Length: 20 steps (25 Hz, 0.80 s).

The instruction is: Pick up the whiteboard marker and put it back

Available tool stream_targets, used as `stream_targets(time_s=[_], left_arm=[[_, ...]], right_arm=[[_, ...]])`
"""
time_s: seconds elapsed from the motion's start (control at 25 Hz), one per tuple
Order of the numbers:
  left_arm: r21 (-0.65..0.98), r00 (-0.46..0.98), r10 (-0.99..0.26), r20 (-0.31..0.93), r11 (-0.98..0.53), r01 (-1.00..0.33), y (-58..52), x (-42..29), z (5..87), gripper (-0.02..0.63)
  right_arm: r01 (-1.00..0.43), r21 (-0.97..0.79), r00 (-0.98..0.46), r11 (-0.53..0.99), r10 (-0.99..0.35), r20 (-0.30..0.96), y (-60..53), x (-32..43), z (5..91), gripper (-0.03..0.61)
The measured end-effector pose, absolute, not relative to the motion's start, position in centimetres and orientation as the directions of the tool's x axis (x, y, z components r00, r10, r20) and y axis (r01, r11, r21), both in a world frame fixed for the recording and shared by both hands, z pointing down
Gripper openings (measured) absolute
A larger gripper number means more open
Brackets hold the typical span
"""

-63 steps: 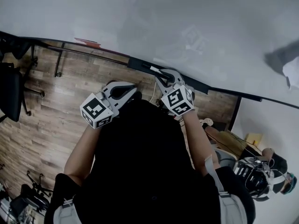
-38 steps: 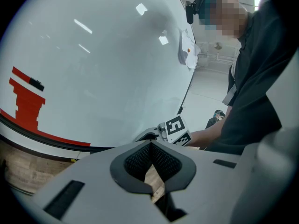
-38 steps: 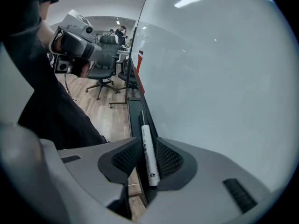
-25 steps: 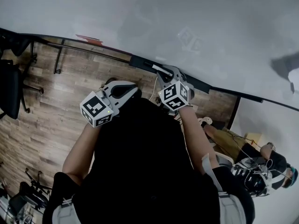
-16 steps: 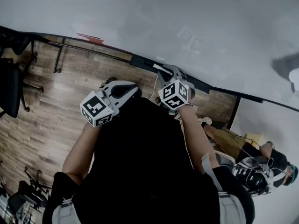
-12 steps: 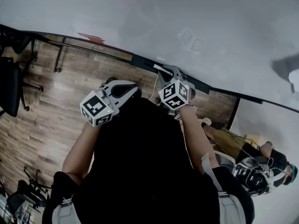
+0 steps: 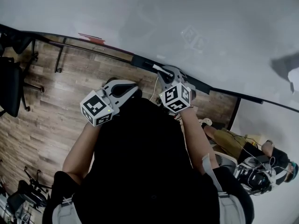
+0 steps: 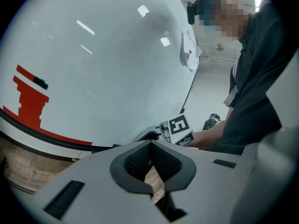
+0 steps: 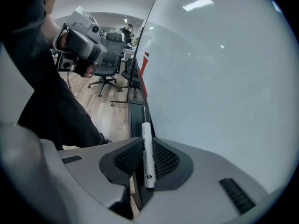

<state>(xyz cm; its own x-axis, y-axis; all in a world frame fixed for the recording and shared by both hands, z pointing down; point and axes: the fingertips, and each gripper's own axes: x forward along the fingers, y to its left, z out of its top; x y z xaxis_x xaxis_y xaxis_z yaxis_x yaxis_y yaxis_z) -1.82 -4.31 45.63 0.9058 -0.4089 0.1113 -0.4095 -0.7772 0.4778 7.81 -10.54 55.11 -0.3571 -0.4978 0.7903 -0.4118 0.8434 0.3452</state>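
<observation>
Marker (image 9: 147, 157) is pinched in my right gripper (image 9: 146, 146), jaws clamped on the white barrel; it lies lengthwise along the jaws with its dark end pointing away from the camera. That end sits right over the black ledge (image 9: 135, 120) at the foot of the whiteboard (image 9: 224, 78); whether it actually touches the ledge, I can't tell from either angle.

From the head view the right gripper (image 7: 169, 76) is up against the board's lower edge, and the whiteboard marker (image 7: 159, 69) pokes out past it along the ledge (image 7: 140, 60); the whiteboard (image 7: 187, 22) fills the whole top of that view.

Left gripper (image 7: 122, 88) hangs just beside the right one, a bit further from the board, over the wooden floor (image 7: 46, 101). In its own view the left gripper (image 8: 150, 146) has its jaws pressed together at the tips with nothing between them, just a sliver of floor showing through the gap lower down. That view also catches a red stepped drawing (image 8: 28, 101) on the board, plus the marker cube (image 8: 181, 129) of the right gripper.

Office chair (image 7: 9, 87) is off at the far left, well apart from everything.
</observation>
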Motion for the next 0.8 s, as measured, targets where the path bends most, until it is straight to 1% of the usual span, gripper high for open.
stream_targets(time_s=[0.16,0.4,0.56,0.8], left_arm=[[0.470,0.908,-0.404,0.111,-0.784,-0.406,-4.6,-1.7,45.3,0.011],[0.433,0.919,-0.377,0.111,-0.814,-0.387,-5.4,-1.2,43.9,0.011],[0.399,0.927,-0.359,0.108,-0.838,-0.371,-6.1,-0.4,42.5,0.011],[0.311,0.950,-0.297,0.099,-0.898,-0.313,-6.7,2.0,39.0,0.011]], right_arm=[[-0.439,0.329,-0.417,0.836,-0.514,0.750,-10.4,7.1,53.1,0.074],[-0.498,0.308,-0.505,0.811,-0.560,0.657,-10.1,6.3,48.5,0.074],[-0.545,0.293,-0.557,0.786,-0.600,0.575,-9.7,6.5,44.4,0.074],[-0.610,0.284,-0.623,0.740,-0.669,0.406,-7.8,8.9,38.2,0.074]])
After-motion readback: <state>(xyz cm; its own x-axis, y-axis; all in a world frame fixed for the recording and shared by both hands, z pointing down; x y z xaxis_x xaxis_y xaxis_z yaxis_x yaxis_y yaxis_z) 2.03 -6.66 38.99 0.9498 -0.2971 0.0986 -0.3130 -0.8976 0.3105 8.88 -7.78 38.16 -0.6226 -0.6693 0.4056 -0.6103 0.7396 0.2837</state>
